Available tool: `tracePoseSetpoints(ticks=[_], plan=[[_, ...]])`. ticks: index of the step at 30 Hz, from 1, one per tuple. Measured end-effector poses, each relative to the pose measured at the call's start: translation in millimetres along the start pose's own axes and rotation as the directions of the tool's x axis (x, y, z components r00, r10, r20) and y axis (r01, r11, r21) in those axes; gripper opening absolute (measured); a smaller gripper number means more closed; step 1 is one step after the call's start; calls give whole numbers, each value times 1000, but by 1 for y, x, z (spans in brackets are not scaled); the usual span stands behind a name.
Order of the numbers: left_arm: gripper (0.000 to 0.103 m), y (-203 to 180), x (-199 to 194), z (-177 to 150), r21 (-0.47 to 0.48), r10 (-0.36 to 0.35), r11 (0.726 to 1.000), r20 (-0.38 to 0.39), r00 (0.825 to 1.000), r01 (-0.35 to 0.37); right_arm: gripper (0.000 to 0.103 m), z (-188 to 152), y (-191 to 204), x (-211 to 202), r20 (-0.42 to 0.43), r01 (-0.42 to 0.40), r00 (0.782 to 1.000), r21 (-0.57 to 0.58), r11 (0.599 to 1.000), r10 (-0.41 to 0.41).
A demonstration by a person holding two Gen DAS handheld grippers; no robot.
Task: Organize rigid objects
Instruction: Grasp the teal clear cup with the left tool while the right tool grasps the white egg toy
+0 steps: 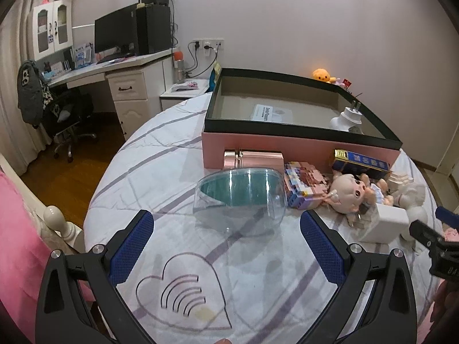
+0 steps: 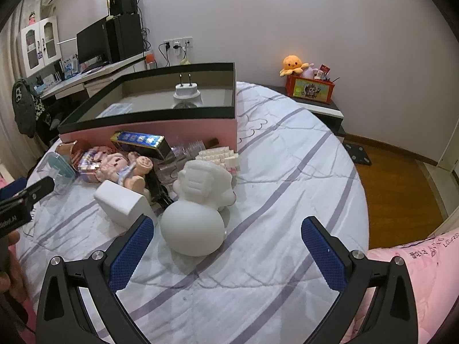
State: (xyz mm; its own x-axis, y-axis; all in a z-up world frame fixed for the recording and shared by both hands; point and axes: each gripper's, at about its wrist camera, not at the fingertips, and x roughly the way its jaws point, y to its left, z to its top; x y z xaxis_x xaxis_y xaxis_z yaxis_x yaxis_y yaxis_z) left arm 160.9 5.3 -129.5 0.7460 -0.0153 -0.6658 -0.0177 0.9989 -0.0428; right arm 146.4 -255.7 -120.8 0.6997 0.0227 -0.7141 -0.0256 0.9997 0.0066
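Overhead, both the left gripper [image 1: 226,229] and right gripper [image 2: 226,235] hang spread above the striped bedsheet [image 2: 287,157], desk [image 1: 120,66] behind.

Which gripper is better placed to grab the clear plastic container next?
Left. The left gripper is open, and the clear plastic container lies right ahead between its fingers. The right gripper faces the white figurine; from there the container sits far left.

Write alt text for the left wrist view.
The open left gripper hovers over a bedsheet, facing a clear plastic container with a teal lid lying on its side. Behind it sit a doll and a pink box holding a white plug.
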Motion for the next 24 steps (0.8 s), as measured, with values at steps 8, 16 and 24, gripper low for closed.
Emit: tracePoseSetpoints(ticks=[8,16,24], plan=[[101,3,26,13,-15,1,1000,-61,998,-1,92,5,4,22,-25,-33,999,4,999,33],[71,10,34,12,-60,-86,995,-92,992,81,62,9,13,30,-36,-89,995,-14,996,88],[71,17,13,-1,-75,-86,994,-66,994,81,61,2,5,13,-11,-127,992,22,992,127]])
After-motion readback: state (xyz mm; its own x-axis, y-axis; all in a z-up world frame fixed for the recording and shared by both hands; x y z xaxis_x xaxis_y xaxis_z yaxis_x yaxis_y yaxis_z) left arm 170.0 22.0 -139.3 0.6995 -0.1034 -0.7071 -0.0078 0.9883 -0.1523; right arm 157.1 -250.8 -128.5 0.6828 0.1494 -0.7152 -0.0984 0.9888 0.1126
